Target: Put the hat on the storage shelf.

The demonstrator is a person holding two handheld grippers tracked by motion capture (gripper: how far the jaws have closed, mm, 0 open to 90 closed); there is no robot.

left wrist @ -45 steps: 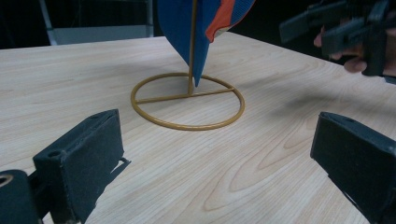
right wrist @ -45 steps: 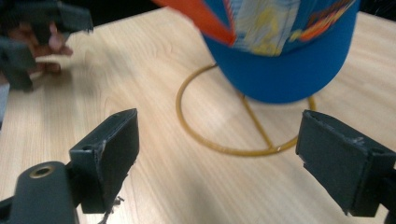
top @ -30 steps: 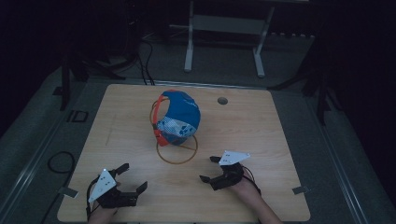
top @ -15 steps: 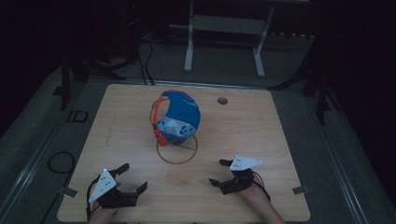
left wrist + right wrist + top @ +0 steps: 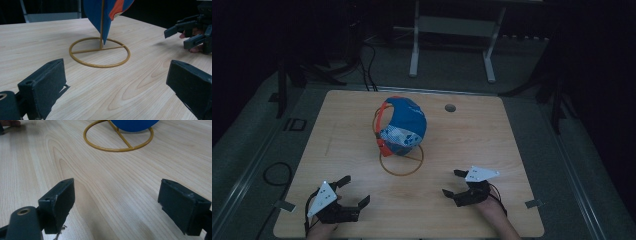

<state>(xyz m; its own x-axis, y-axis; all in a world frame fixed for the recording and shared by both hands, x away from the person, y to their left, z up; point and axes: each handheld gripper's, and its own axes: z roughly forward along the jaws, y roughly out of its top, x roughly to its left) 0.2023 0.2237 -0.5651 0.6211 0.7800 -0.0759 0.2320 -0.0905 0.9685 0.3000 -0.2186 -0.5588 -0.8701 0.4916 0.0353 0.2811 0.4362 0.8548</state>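
- Blue cap with red brim and white patterned panel point(image 5: 402, 127) hangs on a thin gold wire stand with a round ring base point(image 5: 401, 161), about mid-table, a bit toward the far edge; in my left gripper view the blue-and-orange fabric point(image 5: 106, 15) drapes down the upright rod to just above the ring.
- Ring base point(image 5: 118, 137) lies flat on the light wooden table point(image 5: 492, 135), one crossbar through it.
- My right gripper point(image 5: 454, 182), black with a grey three-cornered plate on top, sits near the front edge, right of the stand and well apart from it. Jaws spread wide, nothing between them, bare wood in the gap in the right gripper view point(image 5: 116, 203).
- My left gripper point(image 5: 353, 191), same build, sits at the front left, apart from the stand. Jaws released wide, holding nothing point(image 5: 116, 82); the other gripper shows at its upper right.
- Small round dark hole point(image 5: 450, 107) in the tabletop, far right of the cap.
- Beyond the table: dark floor, white metal frame legs point(image 5: 452, 50), black cables point(image 5: 367, 65).
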